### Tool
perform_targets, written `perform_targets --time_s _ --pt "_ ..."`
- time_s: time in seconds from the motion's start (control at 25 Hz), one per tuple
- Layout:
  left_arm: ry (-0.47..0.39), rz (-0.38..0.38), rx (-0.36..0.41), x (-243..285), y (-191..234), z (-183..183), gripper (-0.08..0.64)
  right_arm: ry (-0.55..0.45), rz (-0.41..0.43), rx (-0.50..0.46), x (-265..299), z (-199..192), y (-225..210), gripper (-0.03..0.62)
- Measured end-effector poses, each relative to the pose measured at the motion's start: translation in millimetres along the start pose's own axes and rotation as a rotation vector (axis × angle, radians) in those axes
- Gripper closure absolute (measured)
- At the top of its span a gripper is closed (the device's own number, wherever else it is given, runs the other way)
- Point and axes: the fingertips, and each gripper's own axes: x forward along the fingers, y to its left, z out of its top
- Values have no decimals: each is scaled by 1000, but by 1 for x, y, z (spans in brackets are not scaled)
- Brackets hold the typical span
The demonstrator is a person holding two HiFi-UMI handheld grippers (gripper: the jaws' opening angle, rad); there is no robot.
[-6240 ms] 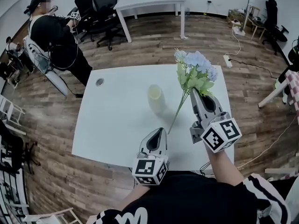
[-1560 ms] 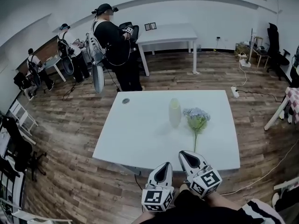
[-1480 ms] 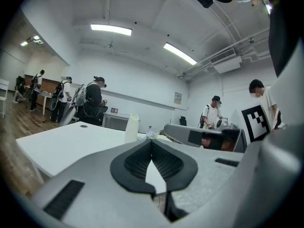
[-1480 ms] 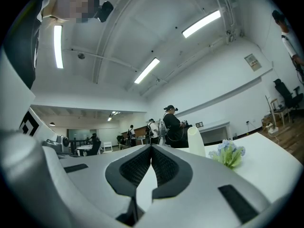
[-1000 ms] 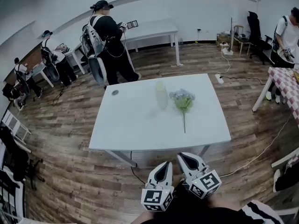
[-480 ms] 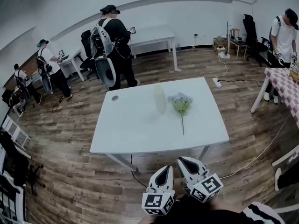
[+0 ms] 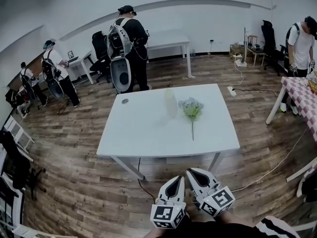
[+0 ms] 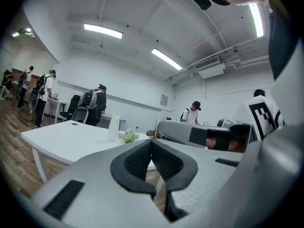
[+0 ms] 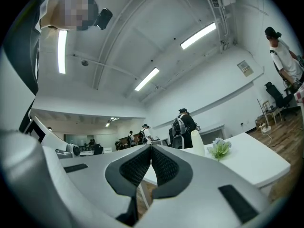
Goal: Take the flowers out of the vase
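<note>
now flowers (image 7: 191, 109) on table (image 7: 148, 138), beside vase (image 7: 170, 102)

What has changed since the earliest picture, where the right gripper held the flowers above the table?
The right gripper has let go of the flowers, which now lie on the table beside the vase. Both it and the left gripper have drawn back, well clear of the table edge, with jaws together and nothing between them. The vase stays upright on the table.
</note>
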Motion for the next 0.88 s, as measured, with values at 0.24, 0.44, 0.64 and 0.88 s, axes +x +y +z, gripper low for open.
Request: perform_targets --time_s 0.24,0.44,0.64,0.88 --pt "4 36 -5 -22 -44 -15 557 4 -32 -34 -59 2 -1 574" --pt "1 62 20 -45 -93 -29 557 12 -38 -89 -112 12 8 574" --pt "2 116 7 -73 -124 -42 557 39 -28 -96 -159 8 26 574" --pt "-29 129 -18 -97 -168 -60 557 62 -28 -117 -209 7 42 574"
